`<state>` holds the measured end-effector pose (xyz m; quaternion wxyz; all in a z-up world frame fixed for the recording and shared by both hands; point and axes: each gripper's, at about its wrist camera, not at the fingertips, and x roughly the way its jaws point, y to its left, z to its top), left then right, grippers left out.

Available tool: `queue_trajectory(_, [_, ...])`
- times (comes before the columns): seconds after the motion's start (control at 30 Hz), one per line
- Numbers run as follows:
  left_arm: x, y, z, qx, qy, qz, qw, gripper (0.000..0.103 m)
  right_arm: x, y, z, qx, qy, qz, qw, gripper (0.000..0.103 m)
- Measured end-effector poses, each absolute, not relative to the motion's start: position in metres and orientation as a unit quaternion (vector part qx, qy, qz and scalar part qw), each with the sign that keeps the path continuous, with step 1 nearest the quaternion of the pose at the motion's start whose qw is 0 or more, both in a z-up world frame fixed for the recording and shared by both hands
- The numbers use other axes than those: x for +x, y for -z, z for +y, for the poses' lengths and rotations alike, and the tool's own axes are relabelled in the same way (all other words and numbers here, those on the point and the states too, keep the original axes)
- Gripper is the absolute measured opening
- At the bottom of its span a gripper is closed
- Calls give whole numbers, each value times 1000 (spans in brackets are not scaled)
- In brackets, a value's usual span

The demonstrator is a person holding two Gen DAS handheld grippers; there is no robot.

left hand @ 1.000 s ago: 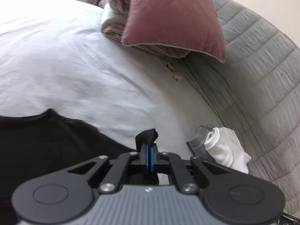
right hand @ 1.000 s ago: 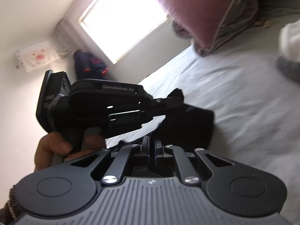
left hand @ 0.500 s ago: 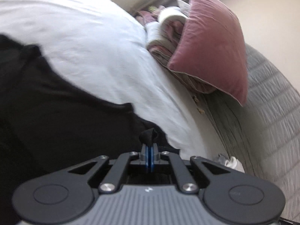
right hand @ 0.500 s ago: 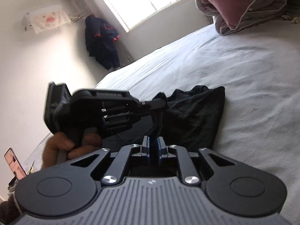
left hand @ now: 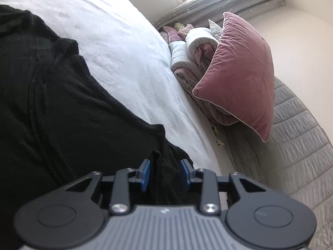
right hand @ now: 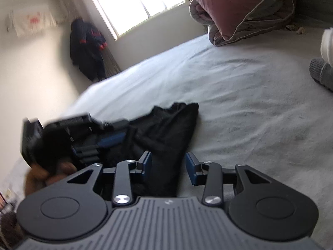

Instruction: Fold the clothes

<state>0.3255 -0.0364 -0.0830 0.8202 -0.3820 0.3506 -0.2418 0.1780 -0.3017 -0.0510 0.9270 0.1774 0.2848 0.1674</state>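
Black garment (left hand: 62, 125) on white bed (left hand: 124, 48), folds between both opening grippers, left gripper (left hand: 165, 175), right gripper (right hand: 168, 166), pads clear of cloth

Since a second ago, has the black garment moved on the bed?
Yes. The black garment has come down flat onto the white sheet, away from the pink pillow.

Black garment (left hand: 62, 114) on white sheet (left hand: 129, 48); dusty-pink pillow (left hand: 239, 77); grey quilted headboard (left hand: 295, 145).

Black gripper (left hand: 165, 174), blue pads (left hand: 145, 174), silver screws, ribbed grey housing.
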Motion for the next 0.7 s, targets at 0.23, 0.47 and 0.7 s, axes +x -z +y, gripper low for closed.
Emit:
queue_trajectory(0.23, [324,77,-37,-352,229,360,833,32,167,42,-287,133,-226,262,929,41])
queue_trajectory(0.47, [319,80,-31,-345,222,364,836,23,161,43,-237,24,-261,261,929,41])
queue_trajectory(0.7, [321,85,-29,-344,225,370,833,10,156,38,-218,-48,-255,271,927,41])
